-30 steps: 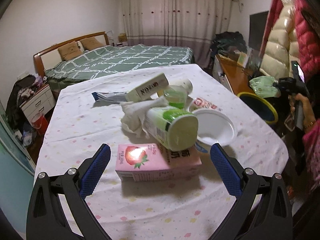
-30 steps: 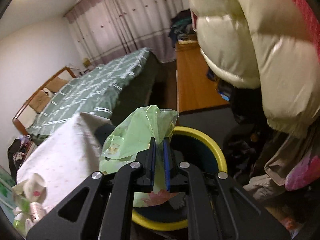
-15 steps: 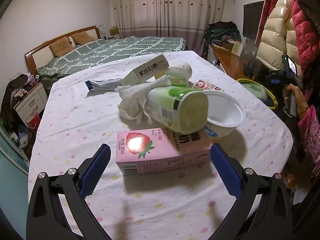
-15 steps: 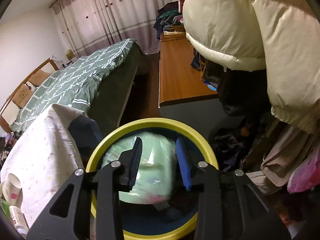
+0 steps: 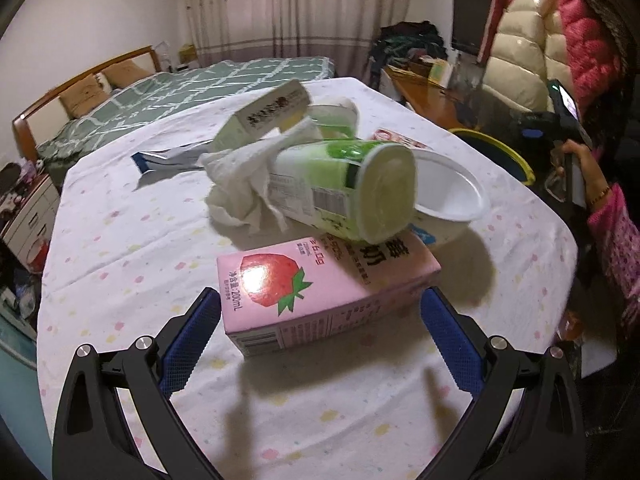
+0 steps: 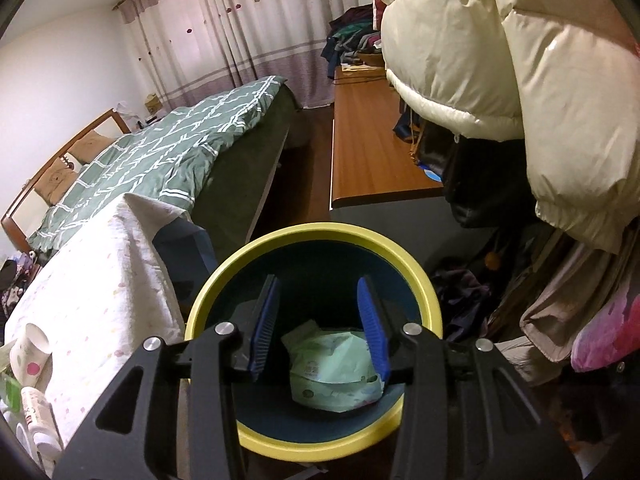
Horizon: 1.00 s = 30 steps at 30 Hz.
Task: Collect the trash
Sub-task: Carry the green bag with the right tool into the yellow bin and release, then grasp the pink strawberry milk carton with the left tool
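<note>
In the left wrist view a pink strawberry milk carton (image 5: 320, 292) lies on the white spotted tablecloth (image 5: 132, 248), with a green-white cup (image 5: 348, 188) on its side, a crumpled tissue (image 5: 244, 184), a white bowl (image 5: 448, 196) and a small box (image 5: 272, 112) behind it. My left gripper (image 5: 320, 312) is open, its fingers either side of the carton's near end. In the right wrist view my right gripper (image 6: 320, 312) is open and empty above the yellow-rimmed bin (image 6: 424, 280). A green plastic wrapper (image 6: 336, 372) lies inside the bin.
The bin's rim (image 5: 512, 156) shows past the table's right edge, beside the person's hand holding the right gripper (image 5: 536, 128). A wooden desk (image 6: 372, 140), hanging puffer coats (image 6: 500, 60) and a bed (image 6: 160, 152) surround the bin. Cups (image 6: 32, 352) lie at the table edge.
My right gripper opened and let the green wrapper drop into the bin. My left gripper moved closer to the pink carton.
</note>
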Motion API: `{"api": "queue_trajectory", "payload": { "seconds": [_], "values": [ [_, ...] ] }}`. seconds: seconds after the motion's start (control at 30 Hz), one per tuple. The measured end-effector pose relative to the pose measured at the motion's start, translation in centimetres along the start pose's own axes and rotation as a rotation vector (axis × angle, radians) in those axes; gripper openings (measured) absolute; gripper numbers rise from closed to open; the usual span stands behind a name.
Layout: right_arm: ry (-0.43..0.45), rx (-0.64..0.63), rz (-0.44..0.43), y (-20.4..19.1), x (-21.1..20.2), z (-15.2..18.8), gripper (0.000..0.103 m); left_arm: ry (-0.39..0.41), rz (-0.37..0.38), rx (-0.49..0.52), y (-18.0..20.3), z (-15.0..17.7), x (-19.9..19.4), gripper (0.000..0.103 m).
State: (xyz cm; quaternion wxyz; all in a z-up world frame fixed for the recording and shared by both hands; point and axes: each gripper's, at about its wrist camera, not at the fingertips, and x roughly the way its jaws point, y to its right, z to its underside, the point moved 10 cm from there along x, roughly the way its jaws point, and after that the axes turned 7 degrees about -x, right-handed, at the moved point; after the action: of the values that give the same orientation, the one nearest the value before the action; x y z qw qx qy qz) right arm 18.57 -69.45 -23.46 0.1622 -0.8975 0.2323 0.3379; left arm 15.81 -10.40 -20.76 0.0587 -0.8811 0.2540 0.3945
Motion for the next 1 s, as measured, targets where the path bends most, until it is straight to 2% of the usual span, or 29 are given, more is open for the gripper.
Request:
{"api": "queue_trajectory", "payload": {
  "seconds": [0.2,0.27,0.4,0.5,0.6,0.7,0.9,1.0],
  "values": [
    [0.003,0.005,-0.031,-0.5,-0.6,0.2,0.040,-0.038,0.091,0.096,4.0,2.0,-1.5,0.098],
    [0.002,0.006,-0.043,-0.8,-0.8,0.3,0.040,-0.053,0.151,0.133,6.0,3.0,-2.3,0.098],
    [0.002,0.007,-0.059,-1.1,-1.0,0.4,0.040,-0.033,0.236,0.231,8.8,3.8,-4.6,0.098],
    [0.009,0.009,-0.068,-1.2,-1.4,0.3,0.040,-0.010,0.204,0.224,8.0,2.7,-4.8,0.098],
    [0.014,0.013,-0.074,-1.2,-1.7,0.2,0.040,-0.023,0.177,0.187,6.6,1.5,-3.3,0.098],
    [0.010,0.014,-0.077,-1.1,-1.7,0.3,0.040,-0.044,0.212,0.185,6.3,0.9,-1.8,0.098],
    [-0.012,0.020,-0.078,-0.7,-1.2,0.8,0.040,-0.113,0.231,0.226,6.6,0.8,0.7,0.097],
    [-0.014,0.021,-0.080,-0.7,-1.1,0.9,0.040,-0.133,0.253,0.244,7.7,1.0,0.7,0.090]
  ]
}}
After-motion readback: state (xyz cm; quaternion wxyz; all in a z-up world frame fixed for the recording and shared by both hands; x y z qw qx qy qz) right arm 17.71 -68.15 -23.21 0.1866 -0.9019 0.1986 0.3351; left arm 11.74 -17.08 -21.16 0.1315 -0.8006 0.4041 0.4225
